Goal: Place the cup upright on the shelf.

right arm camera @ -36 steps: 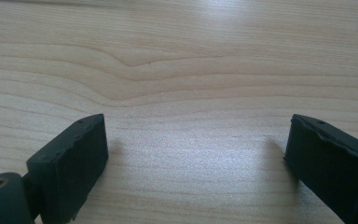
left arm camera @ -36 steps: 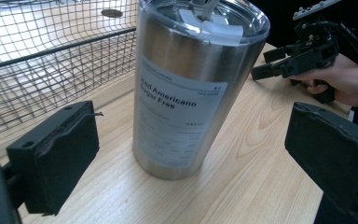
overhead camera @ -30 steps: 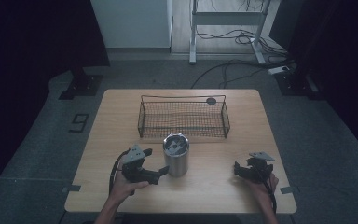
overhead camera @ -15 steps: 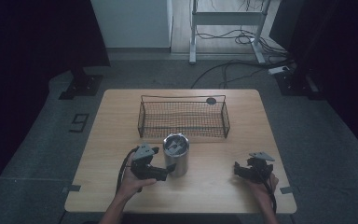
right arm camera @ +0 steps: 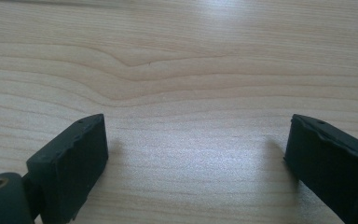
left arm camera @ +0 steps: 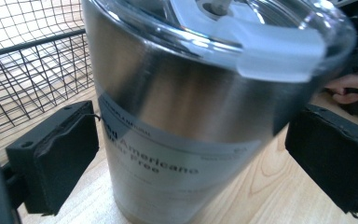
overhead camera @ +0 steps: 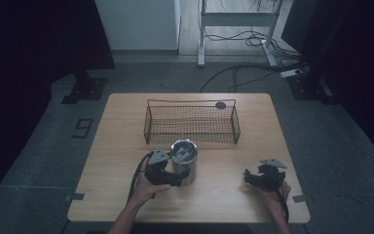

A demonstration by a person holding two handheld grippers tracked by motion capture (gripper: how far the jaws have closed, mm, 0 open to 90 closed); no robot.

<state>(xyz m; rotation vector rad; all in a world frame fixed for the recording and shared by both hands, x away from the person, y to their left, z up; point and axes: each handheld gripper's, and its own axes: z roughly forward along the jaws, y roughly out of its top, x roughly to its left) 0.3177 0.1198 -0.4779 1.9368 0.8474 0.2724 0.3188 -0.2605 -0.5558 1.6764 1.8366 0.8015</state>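
Observation:
A steel tumbler [overhead camera: 183,161] with a clear lid stands upright on the wooden table [overhead camera: 126,146], just in front of the wire basket [overhead camera: 151,127]. My left gripper [overhead camera: 177,178] is open, its jaws on either side of the tumbler's lower body. In the left gripper view the tumbler [left arm camera: 182,130] sits between the two black pads [left arm camera: 56,158], close to both; a printed label wraps it. My right gripper [overhead camera: 252,178] rests low over the table at the front right, open. The right gripper [right arm camera: 196,154] has only bare wood between its jaws.
The black wire basket spans the table's middle behind the tumbler, with a small dark disc [overhead camera: 220,105] by its far right corner. Bare wood lies between the two grippers. Cables and a metal frame [overhead camera: 233,19] stand on the floor beyond the table.
My left gripper has moved right, up to the tumbler, so its jaws now straddle it. The right gripper has stayed in place.

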